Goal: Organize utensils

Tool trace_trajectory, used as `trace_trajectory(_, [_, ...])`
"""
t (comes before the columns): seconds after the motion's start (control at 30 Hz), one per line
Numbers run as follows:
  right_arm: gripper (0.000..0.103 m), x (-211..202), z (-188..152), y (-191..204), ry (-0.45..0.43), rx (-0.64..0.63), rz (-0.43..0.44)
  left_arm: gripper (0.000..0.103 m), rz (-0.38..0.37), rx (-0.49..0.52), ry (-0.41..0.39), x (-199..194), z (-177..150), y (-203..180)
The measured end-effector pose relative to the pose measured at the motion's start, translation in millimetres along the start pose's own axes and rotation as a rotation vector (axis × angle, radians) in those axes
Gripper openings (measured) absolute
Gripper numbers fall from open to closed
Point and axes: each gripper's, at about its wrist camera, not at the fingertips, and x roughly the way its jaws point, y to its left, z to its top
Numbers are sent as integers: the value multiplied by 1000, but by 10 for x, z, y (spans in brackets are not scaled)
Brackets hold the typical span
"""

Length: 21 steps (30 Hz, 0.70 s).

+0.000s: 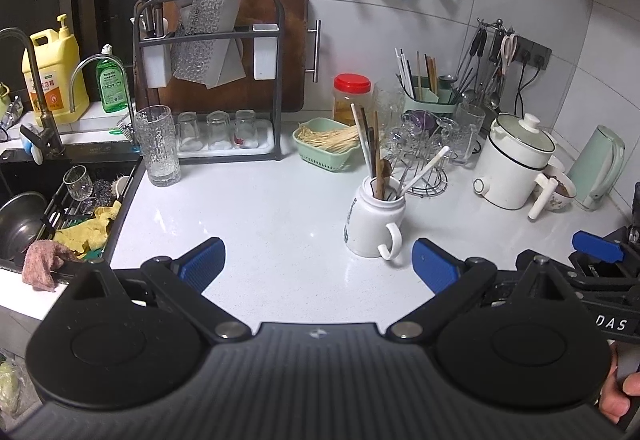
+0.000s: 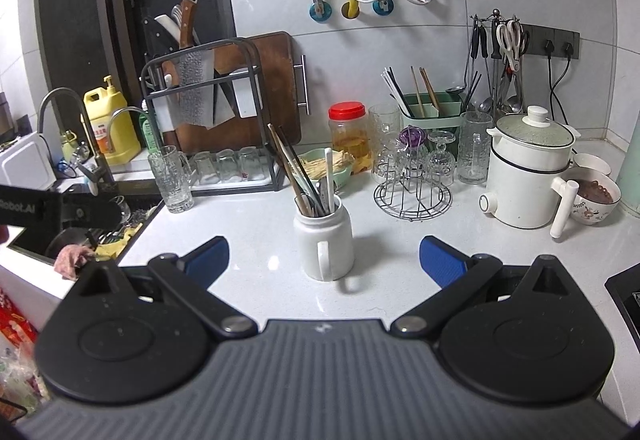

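Observation:
A white mug (image 1: 374, 220) (image 2: 324, 236) stands on the white counter, holding several chopsticks (image 1: 370, 148) (image 2: 288, 168) and a white spoon (image 2: 329, 176). Against the back wall a green utensil caddy (image 1: 430, 100) (image 2: 430, 108) holds more chopsticks. My left gripper (image 1: 318, 264) is open and empty, low over the counter, with the mug just right of its middle. My right gripper (image 2: 324, 262) is open too, and the mug stands just beyond its fingertips, between them, handle towards me. The right gripper's body shows at the right edge of the left wrist view.
A sink (image 1: 60, 208) with dishes and cloths lies left. Behind stand a knife rack with cutting board (image 1: 224, 52), upturned glasses, a tall glass (image 1: 158, 144), a green basket (image 1: 326, 144), a red-lidded jar (image 1: 352, 96), a wire glass stand (image 2: 414, 176), a white pot (image 2: 528, 164) and a bowl (image 2: 596, 196).

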Motion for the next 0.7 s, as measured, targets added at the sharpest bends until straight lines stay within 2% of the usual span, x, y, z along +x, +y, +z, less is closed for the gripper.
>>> trace_trajectory(0.7, [103,31,12,-67,2,1,2,101,14,-14,7,0,7,-14])
